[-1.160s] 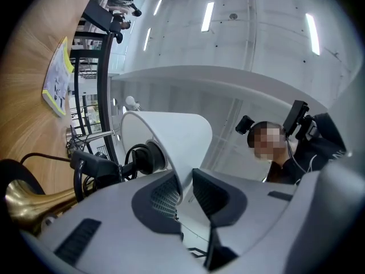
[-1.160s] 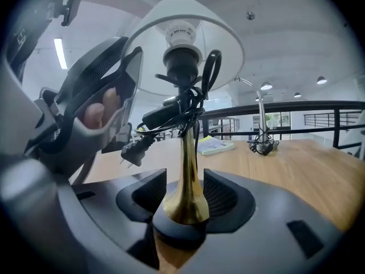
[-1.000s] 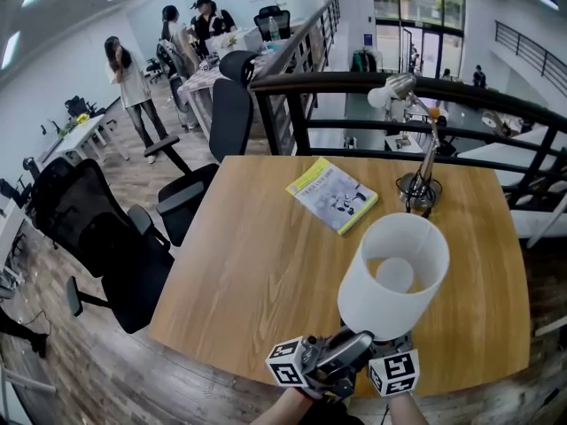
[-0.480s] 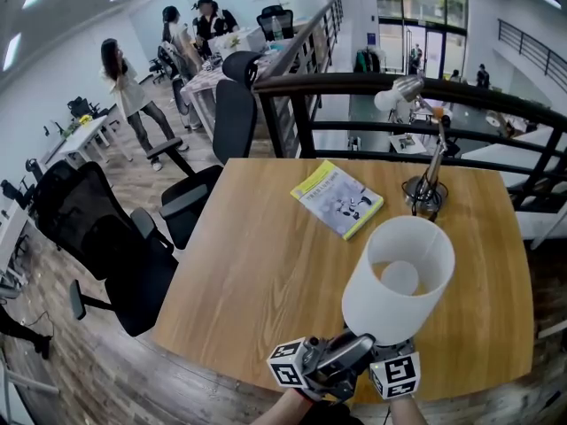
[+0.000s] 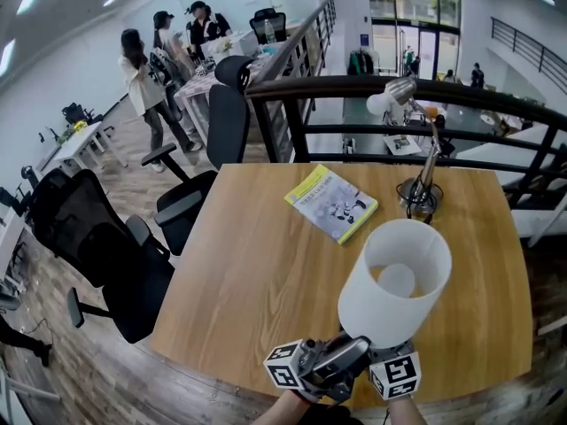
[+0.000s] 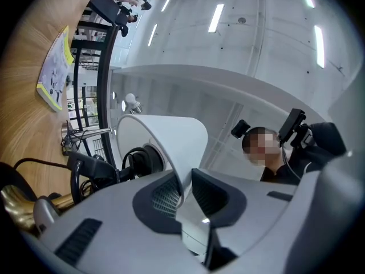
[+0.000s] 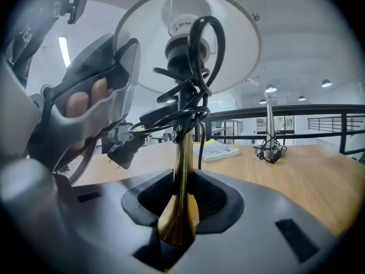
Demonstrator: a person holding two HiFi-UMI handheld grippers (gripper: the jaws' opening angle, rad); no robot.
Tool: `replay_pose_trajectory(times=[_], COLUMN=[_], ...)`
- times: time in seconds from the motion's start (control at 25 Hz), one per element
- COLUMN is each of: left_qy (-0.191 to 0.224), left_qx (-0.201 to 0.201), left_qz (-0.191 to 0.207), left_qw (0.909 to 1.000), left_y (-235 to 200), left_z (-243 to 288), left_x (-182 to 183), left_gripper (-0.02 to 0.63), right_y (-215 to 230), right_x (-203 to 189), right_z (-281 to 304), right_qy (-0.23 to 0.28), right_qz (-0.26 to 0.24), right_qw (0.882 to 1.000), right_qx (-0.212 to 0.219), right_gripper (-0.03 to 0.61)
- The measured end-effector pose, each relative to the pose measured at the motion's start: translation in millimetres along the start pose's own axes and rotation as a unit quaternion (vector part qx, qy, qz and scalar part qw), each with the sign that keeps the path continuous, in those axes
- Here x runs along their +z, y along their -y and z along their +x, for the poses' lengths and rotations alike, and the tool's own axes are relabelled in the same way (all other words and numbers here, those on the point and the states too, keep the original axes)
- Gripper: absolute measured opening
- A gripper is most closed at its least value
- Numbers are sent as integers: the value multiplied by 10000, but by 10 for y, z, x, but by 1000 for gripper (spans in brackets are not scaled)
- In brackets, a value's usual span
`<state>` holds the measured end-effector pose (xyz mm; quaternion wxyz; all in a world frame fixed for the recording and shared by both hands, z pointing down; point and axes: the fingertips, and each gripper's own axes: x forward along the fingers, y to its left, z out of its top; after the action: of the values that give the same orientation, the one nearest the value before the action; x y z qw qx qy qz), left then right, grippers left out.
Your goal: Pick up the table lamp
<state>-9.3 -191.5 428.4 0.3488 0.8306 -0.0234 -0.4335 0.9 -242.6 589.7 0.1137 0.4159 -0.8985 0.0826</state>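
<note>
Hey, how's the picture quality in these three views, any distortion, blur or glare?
Head view: strong fisheye, railing bows, lamp shade evenly lit. Left gripper view: dark rounded corners, ceiling strip lights glare. Right gripper view: brass stem sharp, frame edges soft.

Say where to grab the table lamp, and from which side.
I'd grip the brass stem low, just above its flare, coming in level from the side. It's slim, rigid and bare there; the cord bundles higher up, and the shade is thin and wide.
</note>
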Motion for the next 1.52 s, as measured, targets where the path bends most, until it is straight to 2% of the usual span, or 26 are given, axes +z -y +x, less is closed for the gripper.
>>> replay_pose_trajectory(times=[0.68, 1.52], left_qy=[-148, -229], left_qx=[-147, -393], left_qz=[13, 337], left_qw=[9998, 9984], left_y=[115, 436], left_z=[158, 487], left_x=[-36, 1], left_gripper=[51, 43], right_y=[0, -11], right_x=[121, 505], right_z=[-161, -381], right_qy=[42, 134], right_qz=[85, -11], right_qw=[9999, 9999], right_qx=[-93, -35], right_gripper=[114, 114])
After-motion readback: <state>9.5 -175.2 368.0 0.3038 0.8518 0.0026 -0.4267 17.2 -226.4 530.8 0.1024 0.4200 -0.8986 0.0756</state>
